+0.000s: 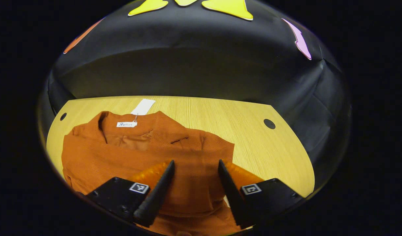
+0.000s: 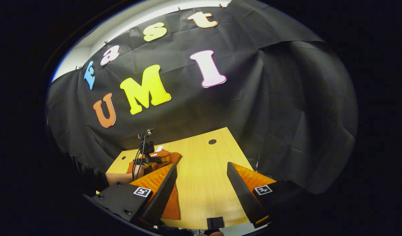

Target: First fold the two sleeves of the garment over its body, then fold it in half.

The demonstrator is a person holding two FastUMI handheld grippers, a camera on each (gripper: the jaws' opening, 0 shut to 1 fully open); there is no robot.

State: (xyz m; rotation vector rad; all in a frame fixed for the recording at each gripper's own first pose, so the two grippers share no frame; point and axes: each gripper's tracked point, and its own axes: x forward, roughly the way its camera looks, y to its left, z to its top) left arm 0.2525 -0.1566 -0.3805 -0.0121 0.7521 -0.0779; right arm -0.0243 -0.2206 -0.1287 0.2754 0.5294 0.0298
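In the left gripper view, the left gripper (image 1: 196, 164) hangs with its two fingers spread wide, nothing between them, over the near part of the orange garment (image 1: 148, 154). The garment lies on the wooden table (image 1: 260, 147) toward its left side, with its collar pointing at the far edge. Inside the collar sits a white label (image 1: 126, 124), and just beyond the collar a white hang tag (image 1: 143, 107) lies on the bare wood. Beyond the garment's right shoulder, a round dark hole (image 1: 269, 124) marks the tabletop; another hole (image 1: 63, 116) shows past the garment's left shoulder. In the right gripper view, the right gripper (image 2: 201, 167) is off to the garment's right, fingers also spread apart and empty, over bare wood. An edge of the garment (image 2: 173, 203) lies beside its left finger. Farther along, over the garment, the other gripper shows with cables and the hand (image 2: 120, 178) holding it.
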